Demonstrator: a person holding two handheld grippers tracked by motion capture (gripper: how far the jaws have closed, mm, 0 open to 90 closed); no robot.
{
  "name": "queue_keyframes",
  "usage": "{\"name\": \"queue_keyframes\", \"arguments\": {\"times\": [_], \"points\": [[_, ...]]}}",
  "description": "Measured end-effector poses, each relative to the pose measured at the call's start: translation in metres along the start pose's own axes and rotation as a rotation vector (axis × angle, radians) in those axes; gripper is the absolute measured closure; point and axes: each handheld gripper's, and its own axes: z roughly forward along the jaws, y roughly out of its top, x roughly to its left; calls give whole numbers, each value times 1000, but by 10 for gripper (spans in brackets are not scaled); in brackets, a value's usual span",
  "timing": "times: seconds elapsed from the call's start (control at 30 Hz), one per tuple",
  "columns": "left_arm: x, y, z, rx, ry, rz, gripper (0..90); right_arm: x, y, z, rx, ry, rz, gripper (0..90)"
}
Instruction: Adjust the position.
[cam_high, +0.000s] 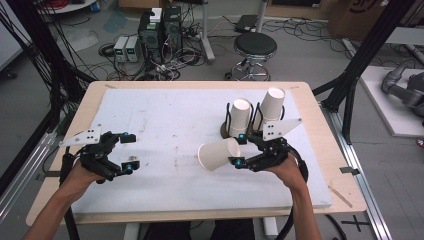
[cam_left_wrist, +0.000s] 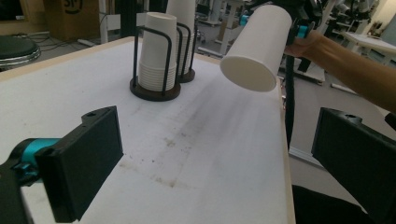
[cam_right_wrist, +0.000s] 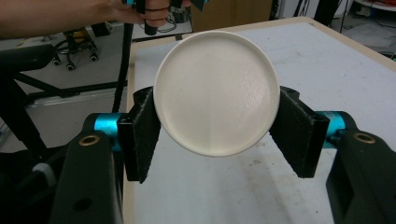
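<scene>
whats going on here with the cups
A person works two handheld grippers over a white-topped table. The right gripper is shut on a single white paper cup, held on its side above the table, its closed base facing that gripper's camera. The left gripper is open with nothing between its fingers. Toward the table's far side, two stacks of white paper cups stand in dark wire holders.

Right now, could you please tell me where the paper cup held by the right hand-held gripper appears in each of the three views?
High view: the held paper cup lies sideways, right of centre, clamped in the right hand-held gripper.
Left gripper view: upper right, tilted, its open mouth facing down and toward the camera.
Right gripper view: centre, base toward the camera, between the jaws.
Shared landmark: the white table mat.
</scene>
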Motion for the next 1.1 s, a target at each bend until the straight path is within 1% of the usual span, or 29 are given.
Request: {"name": "queue_keyframes", "arguments": {"times": [0.13, 0.2, 0.3, 0.33, 0.4, 0.53, 0.67, 0.7, 0.77, 0.8, 0.9, 1.0, 1.1], "points": [[-1, 5, 6, 9, -32, -6, 18, 0, 2, 3, -7, 11, 2, 372], [-2, 9, 11, 19, -56, -7, 18, 0, 3, 6, -16, 19, 1, 372], [-3, 14, 18, 32, -80, 3, 18, 0, 5, 9, -17, 25, -1, 373], [-3, 15, 20, 33, -86, 7, 18, 0, 5, 10, -21, 34, -1, 372], [-5, 18, 24, 28, -98, 9, 18, 0, 5, 12, -42, 47, -3, 373], [-6, 24, 32, 29, -119, 19, 18, -1, 6, 14, -52, 59, -3, 373], [-7, 30, 44, 19, -153, 25, 18, 0, 8, 16, -55, 68, -3, 372], [-8, 30, 47, 18, -160, 24, 18, 0, 8, 17, -62, 69, -10, 373], [-8, 32, 54, 21, -174, 27, 18, 1, 9, 18, -63, 76, -9, 373], [-9, 32, 57, 18, -183, 21, 18, 1, 9, 19, -65, 80, -6, 373], [-10, 33, 66, 16, -202, 28, 18, 0, 10, 21, -77, 87, -11, 373], [-12, 34, 75, 9, -212, 28, 18, 1, 10, 23, -90, 105, -11, 373], [-12, 34, 82, 5, -221, 30, 18, 1, 11, 24, -86, 111, -7, 373]]}}
